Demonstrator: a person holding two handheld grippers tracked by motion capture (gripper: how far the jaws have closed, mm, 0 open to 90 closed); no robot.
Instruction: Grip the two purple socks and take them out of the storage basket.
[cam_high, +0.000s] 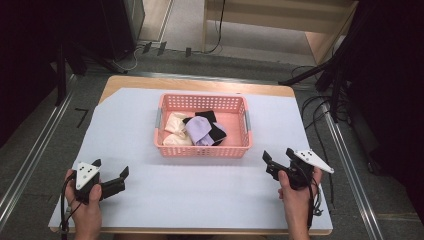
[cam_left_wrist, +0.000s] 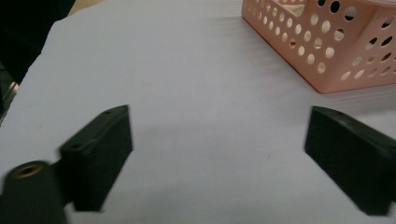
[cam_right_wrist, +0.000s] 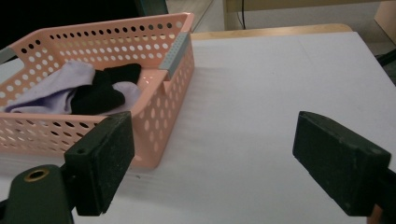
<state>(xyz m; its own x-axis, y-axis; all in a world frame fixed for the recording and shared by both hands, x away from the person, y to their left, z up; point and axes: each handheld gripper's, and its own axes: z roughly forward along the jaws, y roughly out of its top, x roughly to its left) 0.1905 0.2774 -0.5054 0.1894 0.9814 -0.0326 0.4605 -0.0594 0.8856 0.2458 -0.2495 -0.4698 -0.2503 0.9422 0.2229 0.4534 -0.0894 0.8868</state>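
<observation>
The left gripper (cam_high: 110, 169) is held with its jaws spread wide and nothing between them, low over the white table cover (cam_high: 200, 185), to the near left of the pink basket (cam_high: 202, 150). The right gripper (cam_high: 277, 156) is likewise held agape and empty, just off the basket's near right corner. Each is gripped by a hand, the left hand (cam_high: 86, 207) and the right hand (cam_high: 295, 192), both cut off by the bottom edge of the high view.

In the left gripper view, one corner of the basket (cam_left_wrist: 327, 51) is seen at the upper right, with its contents hidden behind the perforated wall. In the right gripper view, the basket (cam_right_wrist: 154, 126) is partly covered by the nearer jaw and cut off at the left edge.

Inside the basket, a lilac cloth (cam_high: 198, 129), a black cloth (cam_high: 216, 131) and cream cloths (cam_high: 175, 131) are bundled together; where one piece ends and another begins cannot be made out. Grey handles (cam_high: 247, 120) are set on the basket's short sides.

No brand, label or writing can be read.
</observation>
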